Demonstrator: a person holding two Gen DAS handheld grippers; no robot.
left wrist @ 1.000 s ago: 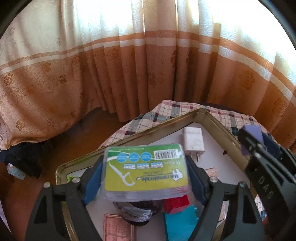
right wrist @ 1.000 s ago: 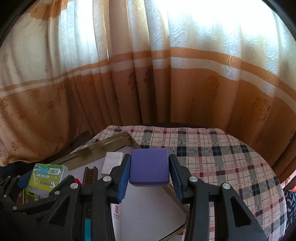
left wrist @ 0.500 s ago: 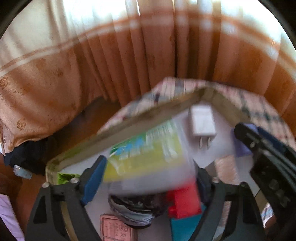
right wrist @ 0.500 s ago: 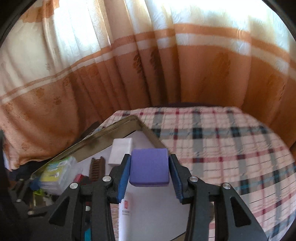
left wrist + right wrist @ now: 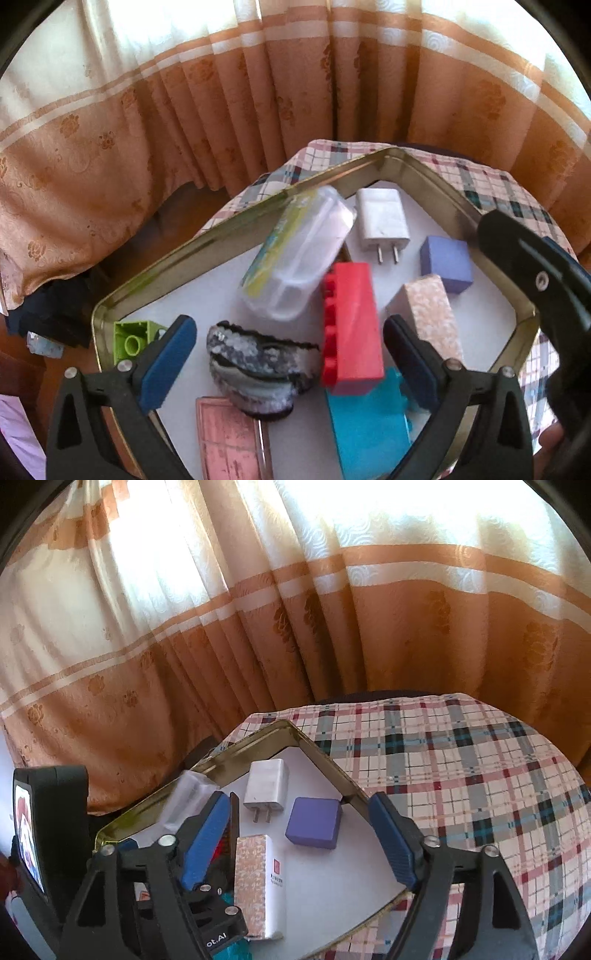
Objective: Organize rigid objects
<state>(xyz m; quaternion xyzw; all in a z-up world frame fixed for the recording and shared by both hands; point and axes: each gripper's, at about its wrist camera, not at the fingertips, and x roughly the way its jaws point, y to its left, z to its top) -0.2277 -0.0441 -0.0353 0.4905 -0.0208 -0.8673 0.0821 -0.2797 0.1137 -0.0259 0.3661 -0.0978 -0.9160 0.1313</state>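
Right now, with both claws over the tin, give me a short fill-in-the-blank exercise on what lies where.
1. The purple block lies on the white floor of the ____, free of the right claw.
2. The white charger lies with its two ____ towards the camera.
3. The clear plastic case leans tilted against the ____ toy brick, clear of the left claw.
4. The tin stands on a ____ cloth.

Missing words: tin; prongs; red; plaid
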